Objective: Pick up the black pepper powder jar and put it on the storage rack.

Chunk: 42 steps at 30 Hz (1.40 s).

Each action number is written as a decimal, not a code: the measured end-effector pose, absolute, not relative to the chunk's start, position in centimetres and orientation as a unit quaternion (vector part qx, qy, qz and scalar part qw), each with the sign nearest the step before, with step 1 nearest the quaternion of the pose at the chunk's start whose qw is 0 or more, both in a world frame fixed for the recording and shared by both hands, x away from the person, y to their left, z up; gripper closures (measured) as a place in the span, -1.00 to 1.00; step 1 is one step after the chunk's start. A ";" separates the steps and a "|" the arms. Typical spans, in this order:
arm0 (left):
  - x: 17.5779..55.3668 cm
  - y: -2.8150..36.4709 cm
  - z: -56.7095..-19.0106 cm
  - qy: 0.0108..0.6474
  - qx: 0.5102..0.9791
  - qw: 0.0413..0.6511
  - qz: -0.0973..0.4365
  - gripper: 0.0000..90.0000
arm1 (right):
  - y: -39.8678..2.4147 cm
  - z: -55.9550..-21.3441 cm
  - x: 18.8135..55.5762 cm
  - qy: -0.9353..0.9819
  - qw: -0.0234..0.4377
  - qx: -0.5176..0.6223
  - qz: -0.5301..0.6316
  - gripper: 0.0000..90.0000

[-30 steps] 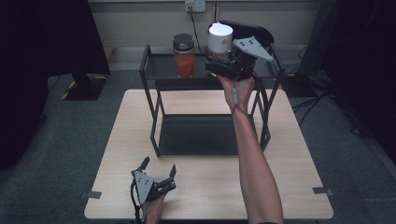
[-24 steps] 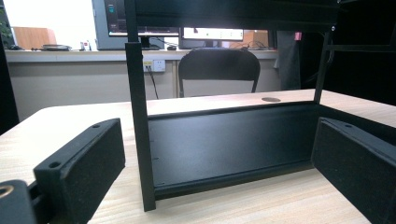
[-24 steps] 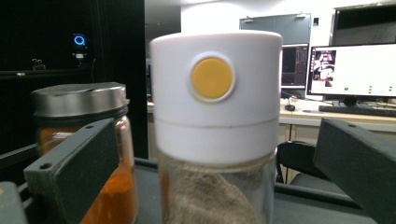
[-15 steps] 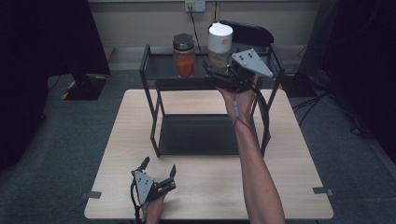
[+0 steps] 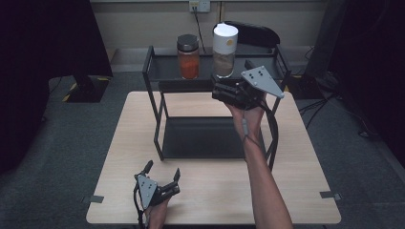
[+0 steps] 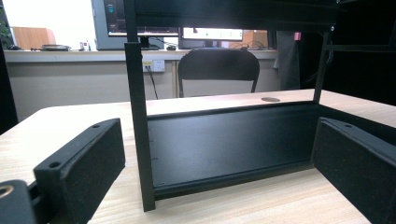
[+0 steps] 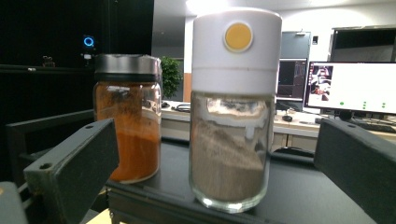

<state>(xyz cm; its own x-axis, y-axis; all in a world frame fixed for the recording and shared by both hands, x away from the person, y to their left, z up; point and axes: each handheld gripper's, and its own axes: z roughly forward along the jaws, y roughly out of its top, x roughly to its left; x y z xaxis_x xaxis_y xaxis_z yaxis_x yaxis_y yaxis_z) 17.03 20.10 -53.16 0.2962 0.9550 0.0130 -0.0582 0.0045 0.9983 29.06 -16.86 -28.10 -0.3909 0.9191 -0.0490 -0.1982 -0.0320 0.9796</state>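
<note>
A black two-tier rack (image 5: 154, 95) stands on the wooden table (image 5: 296, 167). Its top shelf (image 7: 303, 196) carries a glass jar of orange powder (image 5: 188, 56) (image 7: 128, 126) with a dark lid. To the right of it stands a white-capped jar of grey-brown powder (image 5: 224, 50) (image 7: 232, 112). My right gripper (image 5: 218, 89) (image 7: 215, 144) is open just in front of the white-capped jar, its jaws spread wide on either side and apart from the glass. My left gripper (image 5: 163, 170) (image 6: 217, 158) rests open near the table's front edge, facing the rack's lower tray (image 6: 224, 140).
A black chair (image 5: 253, 33) (image 6: 218, 70) stands behind the table, below a wall socket (image 5: 199, 5). The rack's front left post (image 6: 138, 121) rises close before my left gripper. Bare tabletop lies on both sides of the rack and along the front edge.
My right gripper has drawn back towards the person and dropped a little, uncovering the lower half of the white-capped jar, which stays on the top shelf. The left gripper has not moved.
</note>
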 end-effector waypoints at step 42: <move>17.0 20.1 -53.2 0.404 0.555 0.582 0.435 -0.95 | -19.0 -36.5 22.3 0.523 0.448 0.344 0.639 -1.00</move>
<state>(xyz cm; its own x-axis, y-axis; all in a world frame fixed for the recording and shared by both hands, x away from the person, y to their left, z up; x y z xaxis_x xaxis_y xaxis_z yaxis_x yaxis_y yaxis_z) 17.02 20.08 -53.16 0.2944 0.9556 0.0137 -0.0581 0.0036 0.9983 22.31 -19.03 -36.50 -0.3622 0.9317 -0.0286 -0.2125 -0.0526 0.9758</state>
